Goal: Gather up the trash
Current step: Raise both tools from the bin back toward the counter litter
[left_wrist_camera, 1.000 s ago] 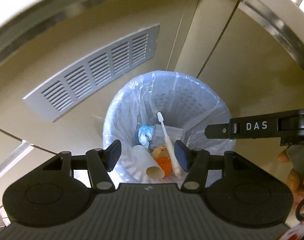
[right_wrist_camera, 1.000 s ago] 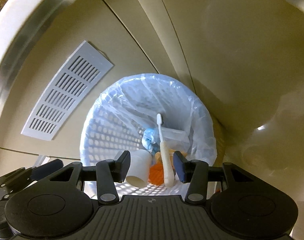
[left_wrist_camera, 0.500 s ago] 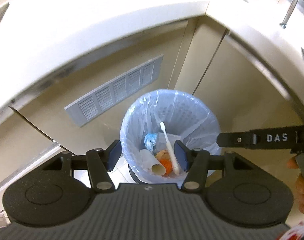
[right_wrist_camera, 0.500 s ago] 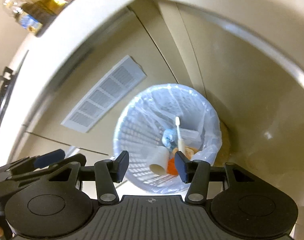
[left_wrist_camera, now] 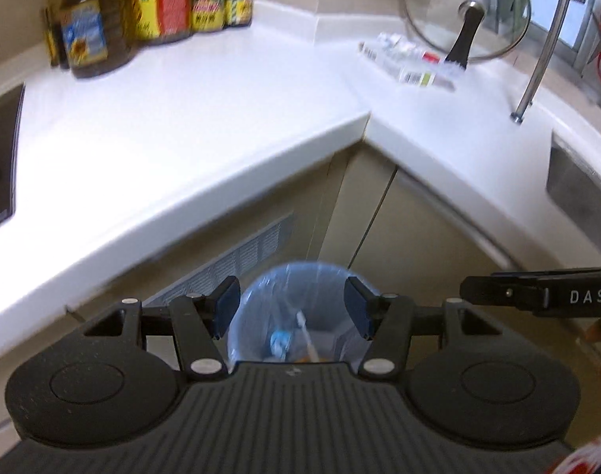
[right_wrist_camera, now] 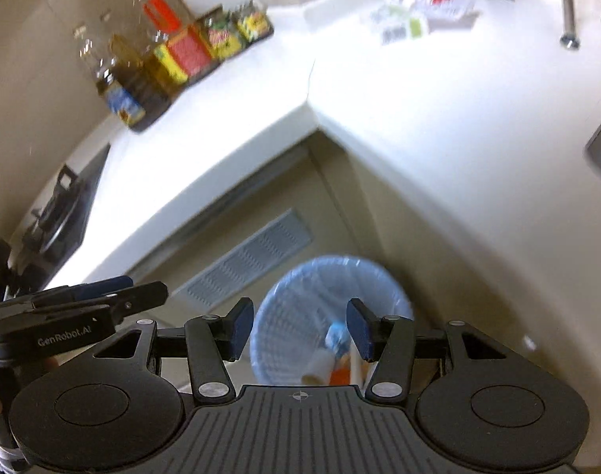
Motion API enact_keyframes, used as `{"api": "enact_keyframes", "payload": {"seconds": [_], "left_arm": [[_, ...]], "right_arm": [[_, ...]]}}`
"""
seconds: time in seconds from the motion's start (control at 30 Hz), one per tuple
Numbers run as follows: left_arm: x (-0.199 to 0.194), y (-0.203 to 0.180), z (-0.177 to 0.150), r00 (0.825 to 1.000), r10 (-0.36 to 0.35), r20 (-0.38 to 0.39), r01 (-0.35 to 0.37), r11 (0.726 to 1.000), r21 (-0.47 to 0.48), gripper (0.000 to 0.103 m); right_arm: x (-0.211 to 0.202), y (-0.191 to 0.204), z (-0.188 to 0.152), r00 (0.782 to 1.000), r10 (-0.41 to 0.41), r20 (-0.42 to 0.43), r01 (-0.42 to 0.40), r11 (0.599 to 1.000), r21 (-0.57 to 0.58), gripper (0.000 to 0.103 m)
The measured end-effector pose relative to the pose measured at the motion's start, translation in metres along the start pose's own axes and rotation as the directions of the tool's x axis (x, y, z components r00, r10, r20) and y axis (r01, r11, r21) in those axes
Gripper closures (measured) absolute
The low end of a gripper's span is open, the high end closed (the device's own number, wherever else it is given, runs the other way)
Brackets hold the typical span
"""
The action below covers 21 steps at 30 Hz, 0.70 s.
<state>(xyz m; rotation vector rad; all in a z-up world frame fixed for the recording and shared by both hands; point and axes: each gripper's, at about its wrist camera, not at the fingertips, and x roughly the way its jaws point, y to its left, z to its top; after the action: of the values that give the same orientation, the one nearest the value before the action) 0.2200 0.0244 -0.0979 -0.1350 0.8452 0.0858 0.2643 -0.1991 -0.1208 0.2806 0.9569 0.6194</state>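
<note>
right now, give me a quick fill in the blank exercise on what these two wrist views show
1. The trash bin on the floor is lined with a clear ____ bag.
2. Both the left gripper and the right gripper have their jaws ____.
3. The oil bottles stand on the white ____.
4. The vent grille is set in the cabinet to the ____ of the bin.

Missing words: plastic; open; countertop; left

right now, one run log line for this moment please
left gripper: open, empty | right gripper: open, empty | both above trash bin on floor | bin holds toothbrush, paper cup | packets on counter
</note>
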Motion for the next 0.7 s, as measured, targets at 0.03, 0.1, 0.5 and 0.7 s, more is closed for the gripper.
{"api": "enact_keyframes", "payload": {"seconds": [0.03, 0.1, 0.5, 0.7], "left_arm": [[0.000, -0.003, 0.006, 1.000, -0.004, 0.011, 0.004, 1.000, 0.002, 0.048], [0.000, -0.010, 0.018, 0.999, -0.012, 0.029, 0.012, 1.000, 0.009, 0.048], [0.042, -0.063, 0.099, 0.992, -0.068, 0.107, 0.058, 0.994, 0.096, 0.048], [0.073, -0.096, 0.140, 0.986, -0.104, 0.129, 0.086, 0.986, 0.139, 0.049]], "right_arm": [[-0.003, -0.002, 0.003, 1.000, -0.003, 0.014, 0.003, 1.000, 0.003, 0.050], [-0.009, -0.009, 0.012, 0.999, -0.012, 0.041, 0.011, 1.000, 0.016, 0.049], [-0.036, -0.069, 0.088, 0.974, -0.105, 0.202, 0.088, 0.992, 0.089, 0.046], [-0.035, -0.099, 0.135, 0.949, -0.149, 0.277, 0.127, 0.987, 0.097, 0.046]]}}
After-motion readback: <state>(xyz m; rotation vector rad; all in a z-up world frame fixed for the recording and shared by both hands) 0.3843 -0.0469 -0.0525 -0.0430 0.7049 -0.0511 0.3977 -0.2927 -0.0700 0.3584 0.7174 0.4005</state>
